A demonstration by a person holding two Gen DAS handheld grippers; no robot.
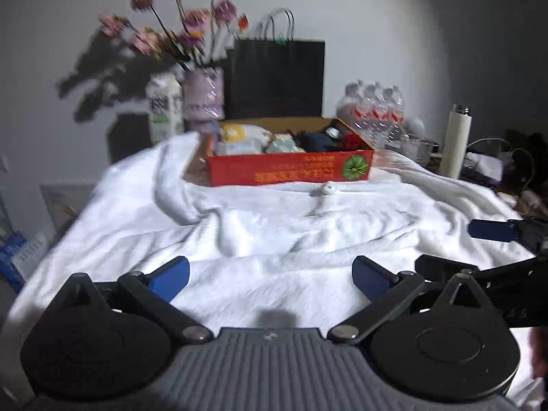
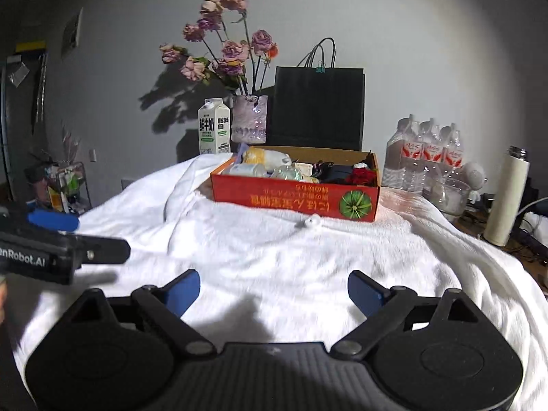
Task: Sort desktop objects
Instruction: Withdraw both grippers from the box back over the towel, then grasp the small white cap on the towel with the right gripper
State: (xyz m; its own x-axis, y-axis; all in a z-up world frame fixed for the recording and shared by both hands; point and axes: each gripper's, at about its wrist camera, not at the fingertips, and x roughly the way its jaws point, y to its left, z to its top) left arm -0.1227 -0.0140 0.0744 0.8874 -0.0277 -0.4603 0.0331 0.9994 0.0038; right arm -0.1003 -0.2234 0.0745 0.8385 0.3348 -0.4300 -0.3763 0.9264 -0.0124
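Observation:
A red cardboard box [image 1: 291, 169] [image 2: 294, 200] stands at the far side of a white cloth [image 1: 274, 239] [image 2: 274, 257], filled with several small items: pale packets, a dark bundle, something red. A small white object [image 1: 329, 189] [image 2: 312, 221] lies on the cloth just in front of the box. My left gripper [image 1: 270, 274] hovers over the near cloth, open, nothing between its blue pads. My right gripper [image 2: 274, 291] is likewise open and empty. Each gripper shows at the edge of the other's view: the right gripper [image 1: 493, 231] and the left gripper [image 2: 54, 221].
Behind the box stand a milk carton [image 2: 214, 130], a vase of flowers [image 2: 249, 123] and a black paper bag [image 2: 318, 106]. At the right are a pack of water bottles [image 2: 424, 157], a glass bowl [image 2: 448, 195], a white flask [image 2: 507, 198] and cables.

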